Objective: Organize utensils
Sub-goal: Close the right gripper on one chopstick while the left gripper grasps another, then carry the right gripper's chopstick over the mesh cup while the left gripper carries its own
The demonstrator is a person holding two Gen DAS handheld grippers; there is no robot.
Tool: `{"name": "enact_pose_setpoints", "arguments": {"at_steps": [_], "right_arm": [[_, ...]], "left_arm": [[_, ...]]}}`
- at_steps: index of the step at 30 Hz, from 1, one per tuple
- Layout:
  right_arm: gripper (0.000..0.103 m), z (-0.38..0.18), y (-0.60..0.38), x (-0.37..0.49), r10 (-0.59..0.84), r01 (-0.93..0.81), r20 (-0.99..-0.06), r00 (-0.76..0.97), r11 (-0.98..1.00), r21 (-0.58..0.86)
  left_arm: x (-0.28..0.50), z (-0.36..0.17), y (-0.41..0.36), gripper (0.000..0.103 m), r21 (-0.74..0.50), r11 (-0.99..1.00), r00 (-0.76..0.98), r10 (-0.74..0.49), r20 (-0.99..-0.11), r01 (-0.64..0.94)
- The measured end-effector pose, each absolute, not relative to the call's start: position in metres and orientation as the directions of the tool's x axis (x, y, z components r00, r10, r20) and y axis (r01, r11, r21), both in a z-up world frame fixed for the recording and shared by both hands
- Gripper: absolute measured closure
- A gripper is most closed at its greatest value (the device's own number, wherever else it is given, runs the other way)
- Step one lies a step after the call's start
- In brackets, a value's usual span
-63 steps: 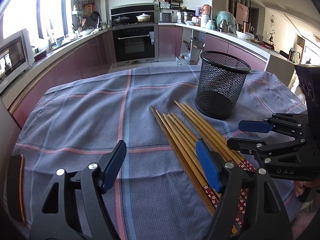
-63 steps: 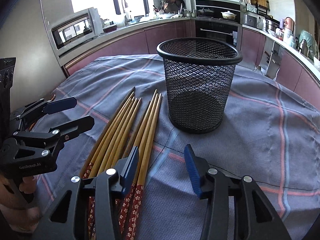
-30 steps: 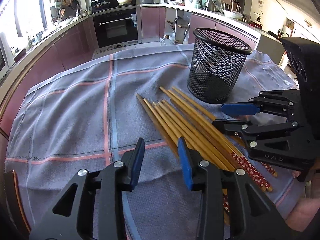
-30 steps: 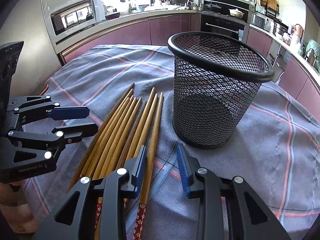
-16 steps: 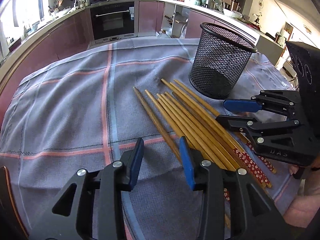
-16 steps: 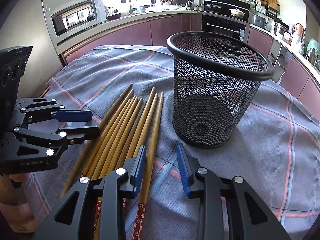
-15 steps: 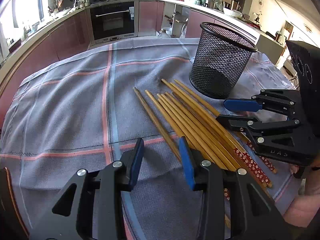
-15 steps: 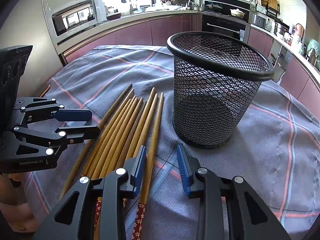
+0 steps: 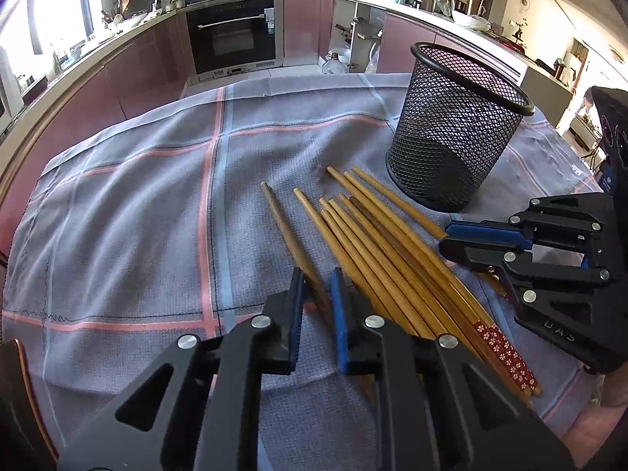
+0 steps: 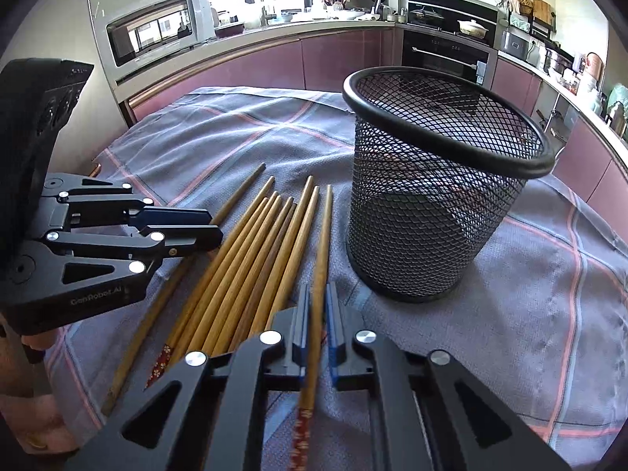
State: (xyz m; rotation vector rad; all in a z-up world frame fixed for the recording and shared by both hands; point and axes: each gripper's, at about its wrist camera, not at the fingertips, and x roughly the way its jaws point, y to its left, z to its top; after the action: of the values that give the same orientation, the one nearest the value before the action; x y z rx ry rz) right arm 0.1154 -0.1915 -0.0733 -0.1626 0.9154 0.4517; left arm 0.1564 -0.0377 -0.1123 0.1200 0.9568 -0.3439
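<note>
With jaws just closed, right gripper (image 10: 318, 314) clamps one chopstick (image 10: 320, 259); left gripper (image 9: 316, 294) clamps the leftmost chopstick (image 9: 288, 237).

Bright window daylight — fisheye-bent edges

The left gripper (image 10: 204, 231) reads "GenRobot.AI"; the right gripper (image 9: 451, 239) reads "DAS"

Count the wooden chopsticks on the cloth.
9: one wooden chopstick between the left gripper's just-closed jaws, one clamped in the right gripper, which also just closed, beside the black mesh cup; seven lie bunched between them. Overlap may hide more.
</note>
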Motion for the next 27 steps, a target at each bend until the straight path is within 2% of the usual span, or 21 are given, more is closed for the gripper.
{"name": "enact_pose_setpoints", "arguments": {"at_steps": [5, 15, 27], "right_arm": [[0.098, -0.067, -0.2, 0.11, 0.339, -0.435, -0.773, 0.536, 0.896, 0.092], [0.098, -0.025, -0.215, 0.088, 0.452, -0.49, -0.671, 0.588, 0.859, 0.149], [0.098, 0.03, -0.23, 0.074, 0.51, -0.509, -0.515, 0.688, 0.846, 0.157]], "left_arm": [[0.149, -0.108, -0.03, 0.095, -0.096, 0.946, 0.539, -0.258, -0.802, 0.311], [0.123, -0.062, -0.012, 0.096, -0.155, 0.924, 0.591, -0.345, -0.729, 0.349], [0.082, 0.028, -0.012, 0.096, -0.193, 0.871, 0.69, -0.478, -0.544, 0.451]]}}
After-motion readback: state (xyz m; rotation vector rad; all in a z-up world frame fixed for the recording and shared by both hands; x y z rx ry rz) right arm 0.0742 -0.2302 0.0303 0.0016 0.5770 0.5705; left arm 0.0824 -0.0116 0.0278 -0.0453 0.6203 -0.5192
